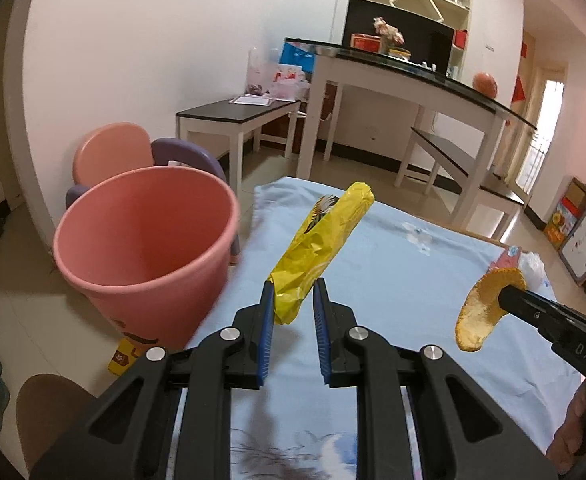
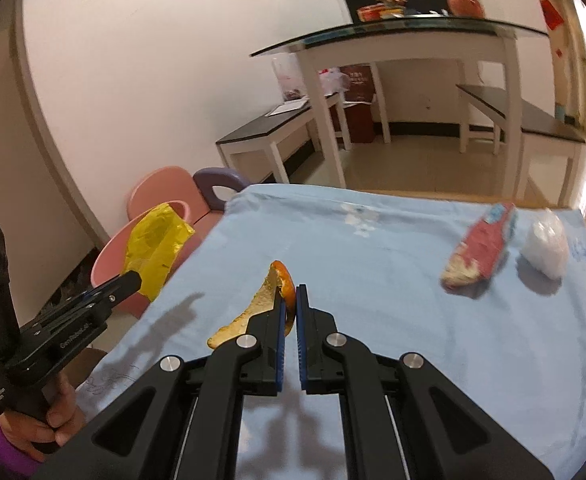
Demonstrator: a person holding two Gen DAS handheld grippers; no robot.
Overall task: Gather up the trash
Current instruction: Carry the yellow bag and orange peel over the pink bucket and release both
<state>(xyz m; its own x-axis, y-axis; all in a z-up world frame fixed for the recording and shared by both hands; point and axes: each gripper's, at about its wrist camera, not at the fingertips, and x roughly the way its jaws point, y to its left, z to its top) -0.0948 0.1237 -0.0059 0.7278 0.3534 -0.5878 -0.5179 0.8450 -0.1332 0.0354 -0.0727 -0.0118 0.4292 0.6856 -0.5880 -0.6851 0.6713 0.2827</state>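
Light-blue cloth [image 2: 373, 280] covers the table beside a pink bin [image 1: 145, 248]. Left gripper [image 1: 293, 304] pinches a yellow wrapper [image 1: 317, 248] beside the bin's rim; right gripper [image 2: 291, 312] clamps an orange peel [image 2: 253, 312] above the cloth.

Pink bin [image 2: 113, 256] mostly behind yellow wrapper [image 2: 155, 250]; red wrapper [image 2: 483, 244] blurred

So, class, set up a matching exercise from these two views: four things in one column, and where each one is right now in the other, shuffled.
Things
1. yellow wrapper
2. orange peel
3. pink wrapper
4. pink bin

Places
A. lying on the blue cloth beside a white crumpled bag
B. standing off the cloth's left edge
C. held in the left tool
D. held in the right tool

Pairs: 1-C, 2-D, 3-A, 4-B
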